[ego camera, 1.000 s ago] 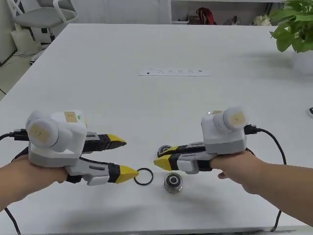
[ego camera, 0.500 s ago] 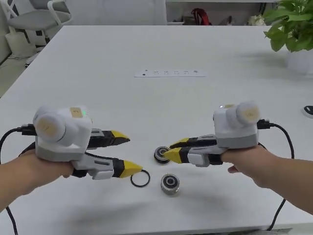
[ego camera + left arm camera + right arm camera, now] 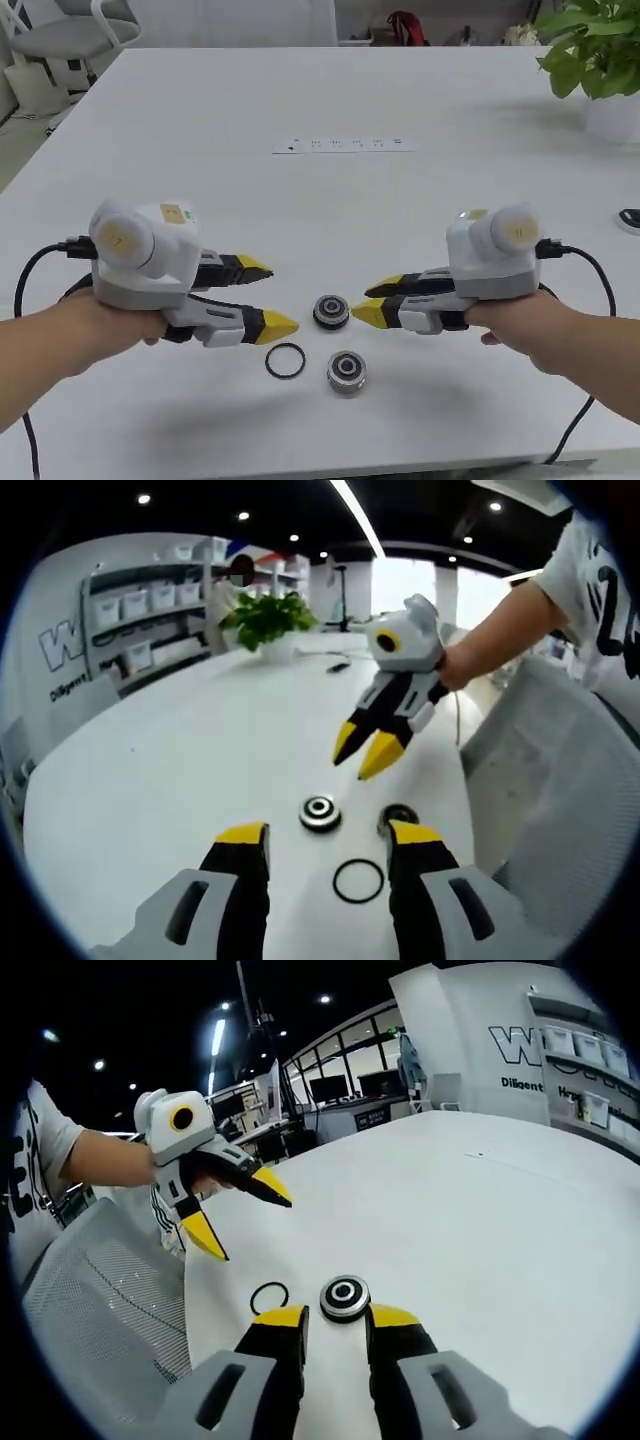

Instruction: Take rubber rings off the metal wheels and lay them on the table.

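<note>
Two small metal wheels lie on the white table: one (image 3: 331, 311) (image 3: 320, 812) (image 3: 344, 1297) between the two grippers, the other (image 3: 346, 371) nearer me and half hidden behind a jaw in the left gripper view (image 3: 398, 816). A loose black rubber ring (image 3: 285, 361) (image 3: 358, 880) (image 3: 268, 1296) lies flat beside them. My left gripper (image 3: 272, 297) (image 3: 328, 835) is open wide and holds nothing, just left of the ring. My right gripper (image 3: 368, 302) (image 3: 335, 1317) is open with a narrower gap and nothing in it, its tips just right of the farther wheel.
The table (image 3: 330, 210) is wide and white, with a strip of printed marks (image 3: 345, 145) at its middle. A potted plant (image 3: 590, 50) stands at the far right and an office chair (image 3: 60, 25) beyond the far left corner. Cables trail from both grippers.
My right gripper has drawn back to the right, uncovering the farther wheel. The left gripper has lifted slightly off the ring. The wheels and the ring have stayed put.
</note>
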`<state>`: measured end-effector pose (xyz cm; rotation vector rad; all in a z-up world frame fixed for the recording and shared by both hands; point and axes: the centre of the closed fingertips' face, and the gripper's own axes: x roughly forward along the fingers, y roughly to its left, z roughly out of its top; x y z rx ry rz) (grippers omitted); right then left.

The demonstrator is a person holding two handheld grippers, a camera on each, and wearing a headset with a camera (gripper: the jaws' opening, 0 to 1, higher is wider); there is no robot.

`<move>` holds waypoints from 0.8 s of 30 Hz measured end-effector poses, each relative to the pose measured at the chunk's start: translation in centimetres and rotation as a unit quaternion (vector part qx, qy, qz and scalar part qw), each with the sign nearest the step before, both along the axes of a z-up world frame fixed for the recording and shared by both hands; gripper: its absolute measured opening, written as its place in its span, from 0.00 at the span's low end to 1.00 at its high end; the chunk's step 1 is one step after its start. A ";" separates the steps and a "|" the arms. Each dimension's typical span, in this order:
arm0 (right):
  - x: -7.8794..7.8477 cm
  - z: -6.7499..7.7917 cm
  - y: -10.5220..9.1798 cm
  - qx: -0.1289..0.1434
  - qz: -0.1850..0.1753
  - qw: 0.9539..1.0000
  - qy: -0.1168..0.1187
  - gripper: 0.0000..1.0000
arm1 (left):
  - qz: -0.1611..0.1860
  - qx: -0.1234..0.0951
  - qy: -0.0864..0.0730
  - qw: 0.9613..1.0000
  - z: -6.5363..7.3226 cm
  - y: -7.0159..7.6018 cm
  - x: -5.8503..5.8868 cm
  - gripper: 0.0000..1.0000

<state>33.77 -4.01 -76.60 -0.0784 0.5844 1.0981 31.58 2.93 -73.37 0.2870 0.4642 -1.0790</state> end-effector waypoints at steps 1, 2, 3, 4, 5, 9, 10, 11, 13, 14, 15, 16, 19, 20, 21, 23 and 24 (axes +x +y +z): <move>0.1 -0.2 0.0 -0.003 0.000 1.000 -0.002 0.20 | 0.000 0.000 0.001 1.000 -0.1 -0.1 0.1 0.47; 0.0 -0.3 0.0 -0.004 0.000 1.000 -0.002 0.20 | 0.000 0.001 0.001 1.000 -0.2 -0.1 0.1 0.47; 0.1 -0.5 -0.1 -0.008 0.001 1.000 -0.004 0.20 | -0.001 0.002 0.002 1.000 -0.2 -0.2 0.2 0.47; 0.1 -0.6 -0.1 -0.010 0.002 1.000 -0.005 0.20 | -0.001 0.002 0.002 1.000 -0.3 -0.3 0.3 0.47; 0.1 -0.8 0.0 -0.014 0.004 1.000 -0.006 0.20 | -0.001 0.002 0.003 1.000 -0.4 -0.3 0.3 0.47; 0.3 -1.4 0.1 -0.021 0.004 1.000 -0.007 0.20 | 0.001 0.003 0.007 1.000 -0.8 -0.6 0.7 0.46; 0.4 -1.6 0.1 -0.023 0.004 1.000 -0.007 0.20 | 0.001 0.004 0.009 1.000 -1.0 -0.7 0.7 0.46; 0.4 -1.7 0.1 -0.024 0.003 1.000 -0.007 0.20 | 0.001 0.004 0.010 1.000 -1.1 -0.8 0.8 0.45; 0.5 -2.0 0.2 -0.027 0.003 1.000 -0.006 0.20 | 0.001 0.005 0.012 1.000 -1.4 -0.9 1.0 0.45; 0.5 -2.2 0.2 -0.028 0.003 1.000 -0.006 0.20 | 0.000 0.006 0.014 1.000 -1.6 -1.0 1.0 0.45; 0.5 -2.3 0.3 -0.030 0.003 1.000 -0.005 0.20 | 0.000 0.006 0.014 1.000 -1.7 -1.1 1.1 0.45; 0.5 -2.5 0.3 -0.032 0.004 0.999 -0.005 0.20 | 0.000 0.007 0.016 1.000 -1.9 -1.2 1.1 0.45; 0.5 -2.9 0.3 -0.035 0.005 0.999 -0.005 0.20 | 0.000 0.007 0.019 1.000 -2.2 -1.4 1.1 0.44; 0.5 -2.9 0.4 -0.036 0.005 0.999 -0.005 0.20 | 0.000 0.008 0.021 1.000 -2.4 -1.5 1.1 0.44; 0.5 -3.0 0.4 -0.036 0.005 0.999 -0.004 0.20 | -0.001 0.009 0.022 1.000 -2.5 -1.6 1.1 0.44; 0.4 -3.2 0.6 -0.038 0.006 0.999 -0.004 0.20 | -0.001 0.010 0.024 1.000 -2.8 -1.6 1.1 0.44; 0.4 -3.3 0.7 -0.040 0.007 0.999 -0.005 0.20 | -0.001 0.012 0.026 1.000 -2.9 -1.6 1.2 0.44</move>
